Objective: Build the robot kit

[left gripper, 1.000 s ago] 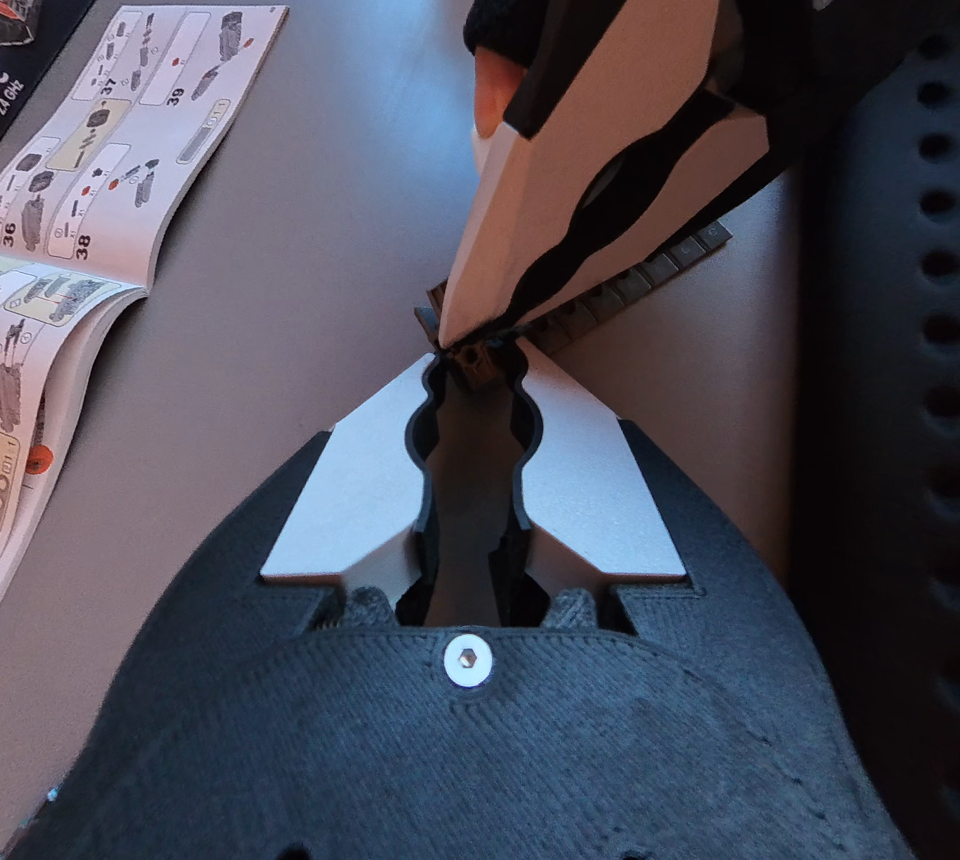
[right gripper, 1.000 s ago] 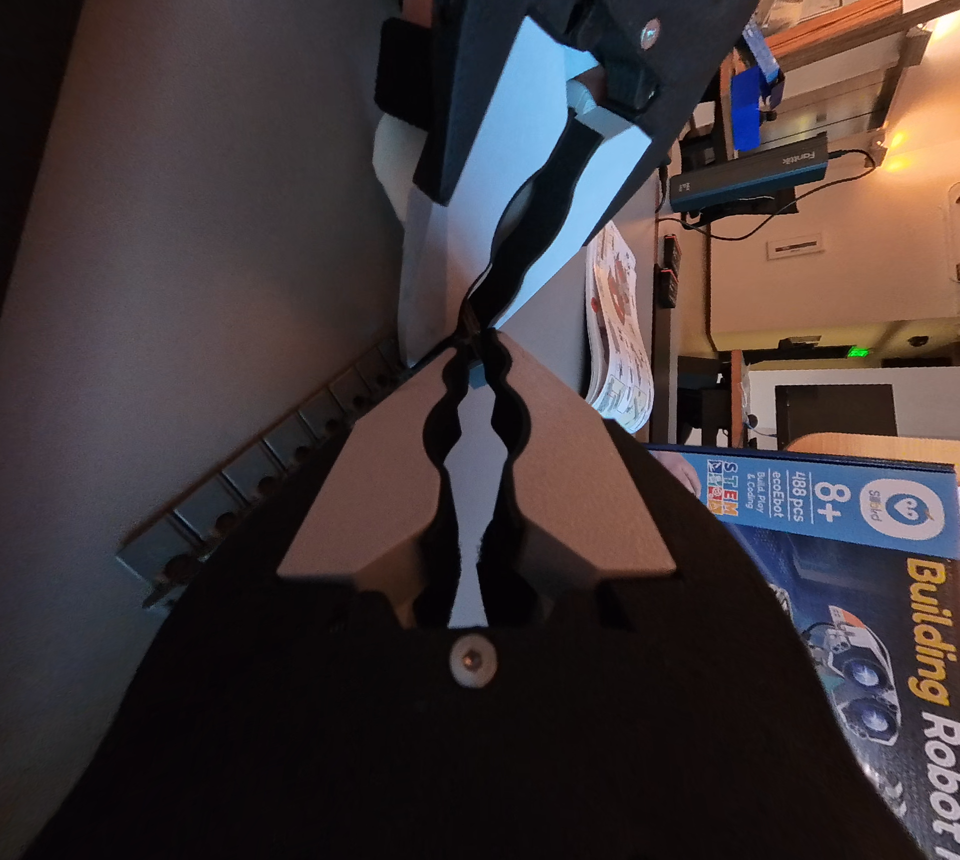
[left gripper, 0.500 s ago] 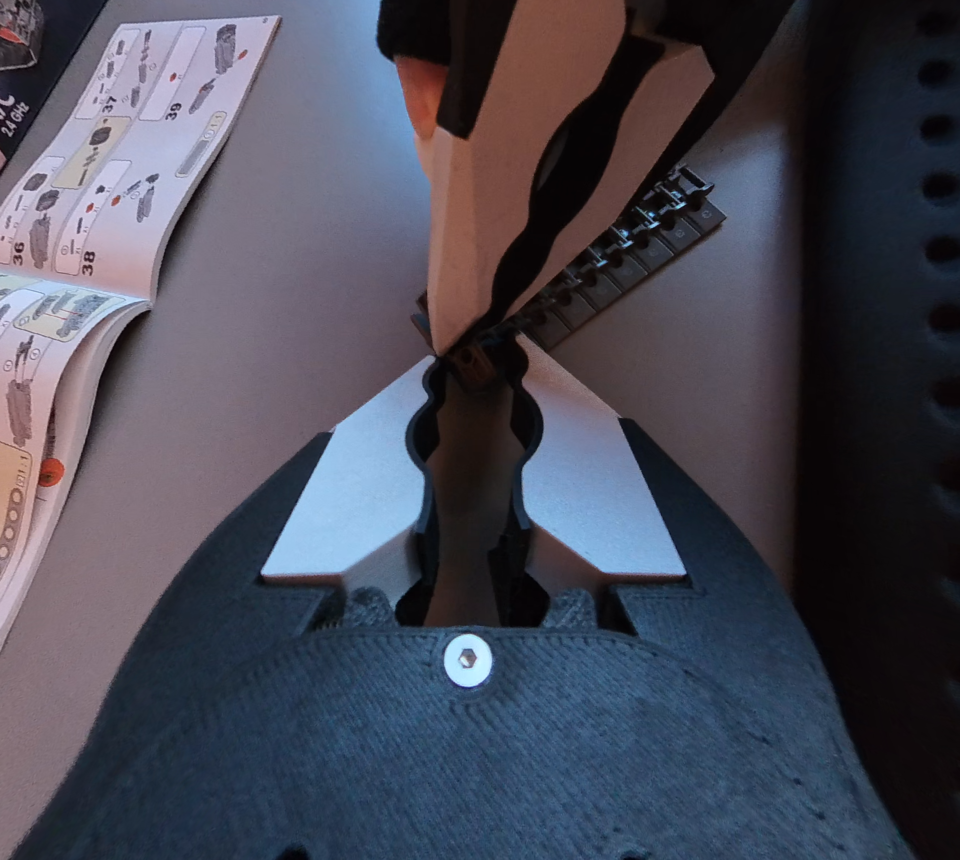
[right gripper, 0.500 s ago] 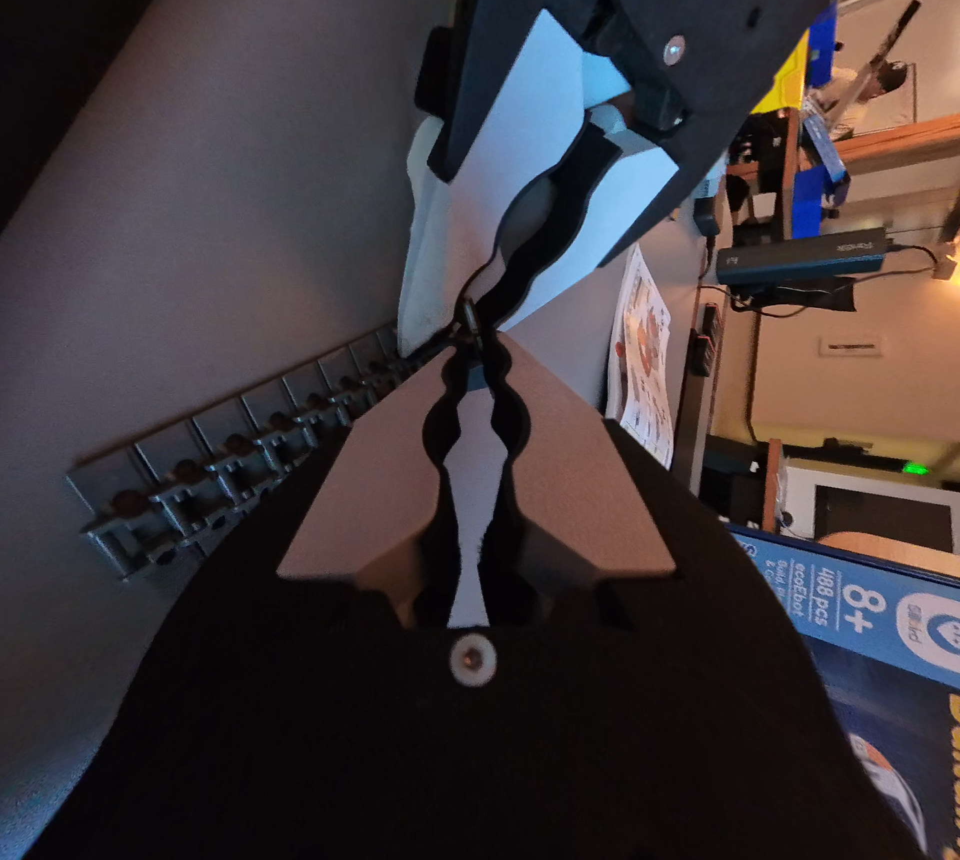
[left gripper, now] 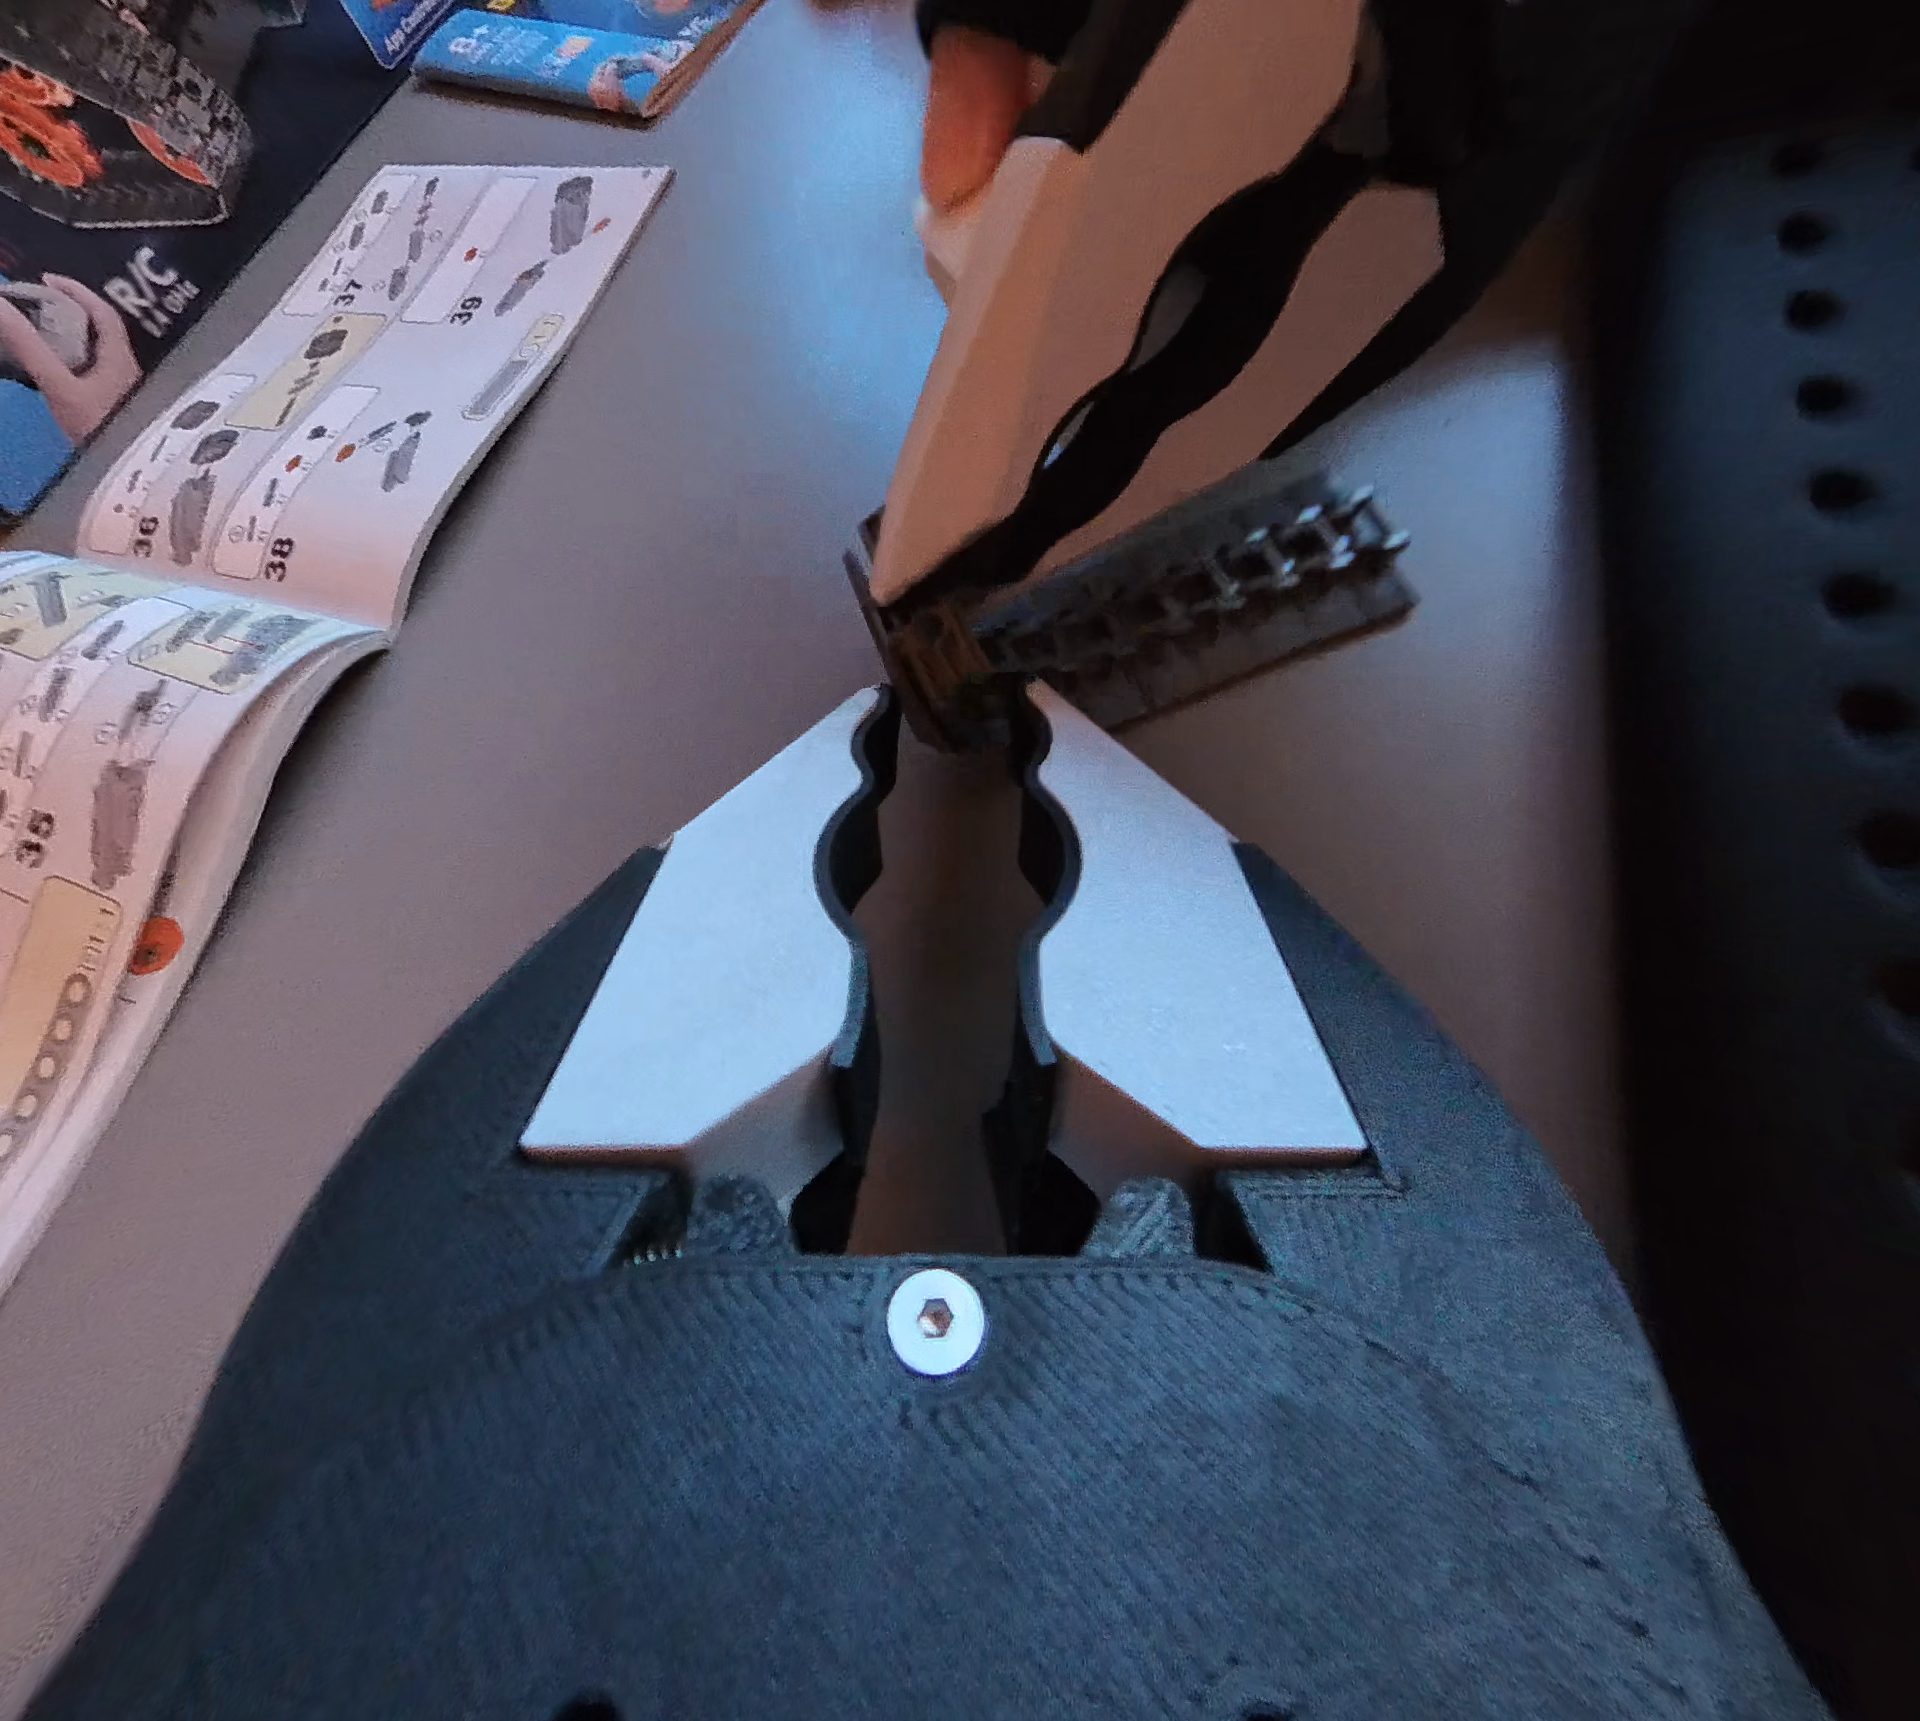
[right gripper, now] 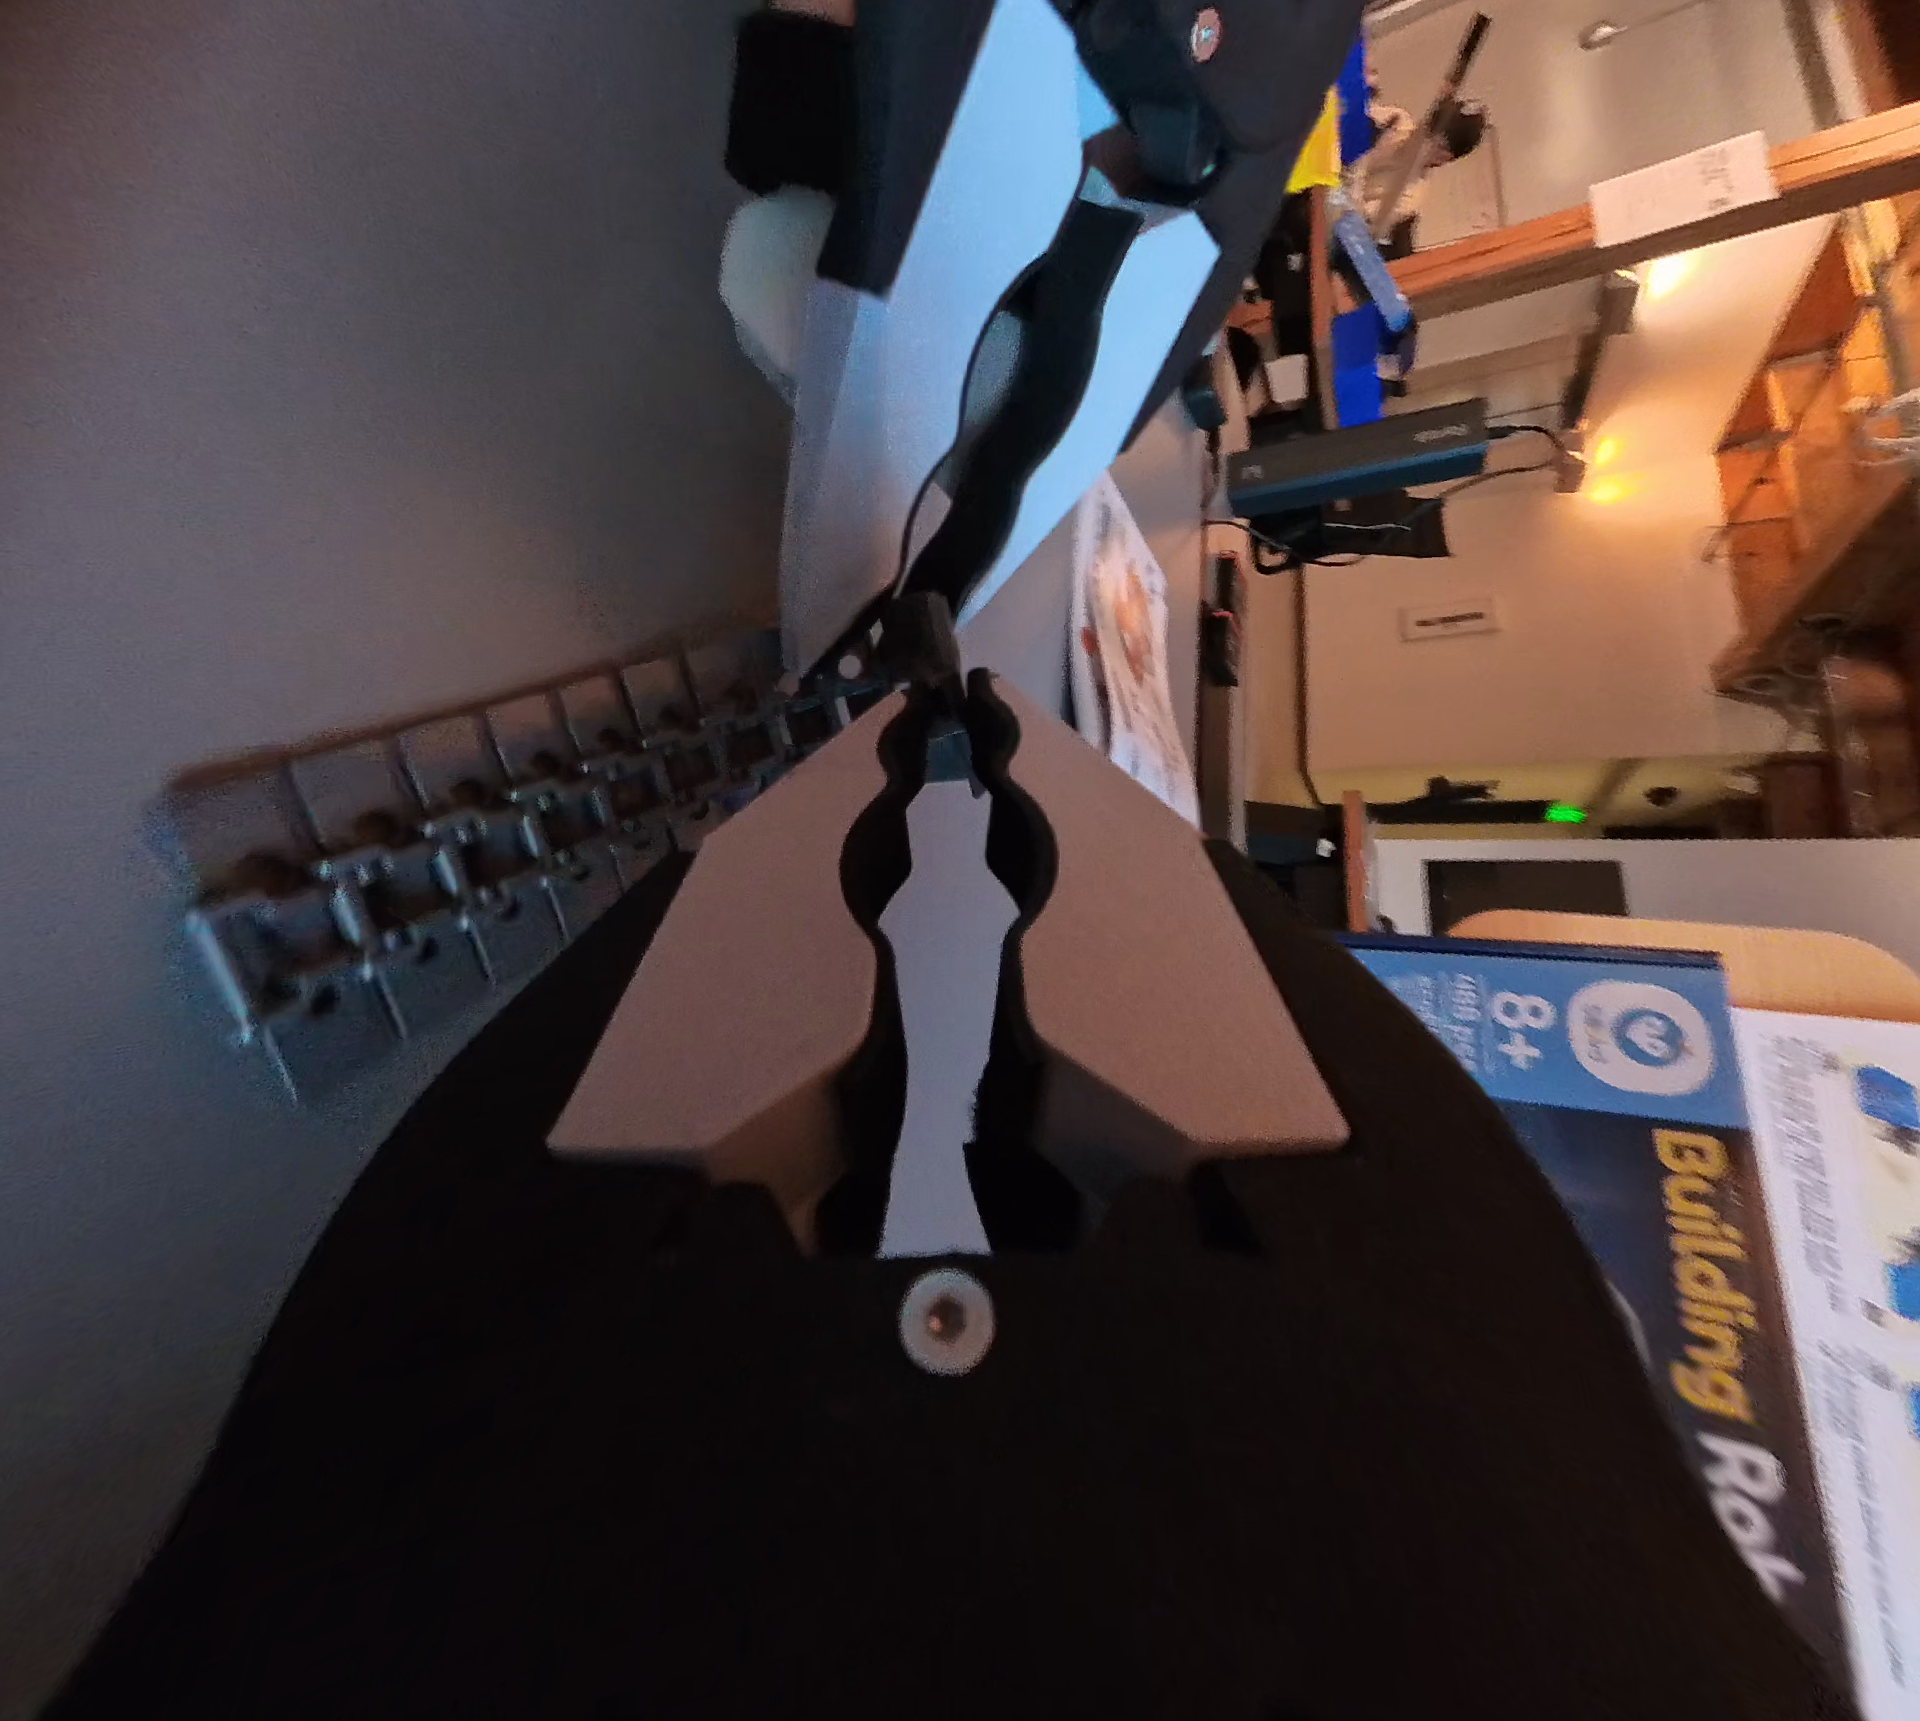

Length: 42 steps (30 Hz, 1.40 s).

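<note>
Pinching one end of the grey track [left gripper: 1164, 606] from opposite sides, left gripper [left gripper: 961, 715] and right gripper [right gripper: 940, 700] meet tip to tip, jaws clamped, steadying an end link while its length trails over the table [left gripper: 644, 591].

The grey tread strip [left gripper: 1174, 611] is a chain of flat plastic links, each with small black connector pieces along one edge; it lies on the grey tabletop [left gripper: 665, 632], running away to the right in the left wrist view and to the left in the right wrist view [right gripper: 457, 861]; its near end is lifted off the surface, where both tools meet; the left tool [left gripper: 961, 715] is closed on a small dark link piece [left gripper: 940, 663] at that end; the right tool [right gripper: 940, 705] pinches the same end from the opposite side, its tips touching the piece [right gripper: 925, 632]; the far end of the strip rests flat.
</note>
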Each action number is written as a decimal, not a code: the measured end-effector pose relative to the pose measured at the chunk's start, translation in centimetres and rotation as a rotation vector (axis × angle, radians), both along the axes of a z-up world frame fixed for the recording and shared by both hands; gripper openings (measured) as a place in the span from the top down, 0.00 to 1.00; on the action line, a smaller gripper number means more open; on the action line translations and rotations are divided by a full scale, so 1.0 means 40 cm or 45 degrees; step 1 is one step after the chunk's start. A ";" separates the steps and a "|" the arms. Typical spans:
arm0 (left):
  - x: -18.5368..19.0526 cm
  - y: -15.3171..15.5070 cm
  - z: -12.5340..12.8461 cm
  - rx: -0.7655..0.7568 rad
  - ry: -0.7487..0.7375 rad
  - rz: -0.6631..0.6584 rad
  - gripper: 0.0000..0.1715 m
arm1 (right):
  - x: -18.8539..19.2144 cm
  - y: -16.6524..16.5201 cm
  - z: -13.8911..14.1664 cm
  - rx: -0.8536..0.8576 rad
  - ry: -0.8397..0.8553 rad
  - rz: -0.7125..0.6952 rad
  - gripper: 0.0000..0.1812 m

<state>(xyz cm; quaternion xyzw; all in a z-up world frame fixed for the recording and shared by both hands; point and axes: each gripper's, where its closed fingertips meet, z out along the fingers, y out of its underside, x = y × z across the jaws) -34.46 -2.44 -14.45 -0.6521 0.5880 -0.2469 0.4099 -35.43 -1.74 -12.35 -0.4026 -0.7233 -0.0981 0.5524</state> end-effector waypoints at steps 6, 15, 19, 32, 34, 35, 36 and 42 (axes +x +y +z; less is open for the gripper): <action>-0.004 0.024 0.040 -0.151 -0.148 0.070 0.91 | -0.012 0.016 0.015 -0.321 0.167 -0.141 0.97; -0.016 0.026 0.041 -0.510 -0.243 0.039 0.96 | 0.006 0.039 0.046 -1.476 0.726 -0.128 0.86; -0.013 0.011 0.069 -0.839 -0.382 -0.010 0.97 | 0.025 0.033 0.073 -1.708 0.885 -0.016 0.87; -0.008 -0.018 0.105 -1.292 -0.543 -0.129 0.96 | 0.001 -0.005 0.069 -2.272 0.940 0.078 0.99; -0.013 -0.005 0.107 -1.295 -0.565 -0.104 0.96 | 0.009 0.008 0.071 -2.374 0.999 0.057 1.00; -0.015 -0.001 0.109 -1.292 -0.572 -0.097 0.96 | 0.013 0.012 0.072 -2.401 1.018 0.053 1.00; -0.018 0.003 0.108 -1.289 -0.571 -0.088 0.97 | 0.016 0.017 0.072 -2.412 1.030 0.047 1.00; -0.023 0.016 0.115 -1.300 -0.607 -0.062 0.97 | 0.020 0.020 0.074 -2.470 1.052 0.047 0.99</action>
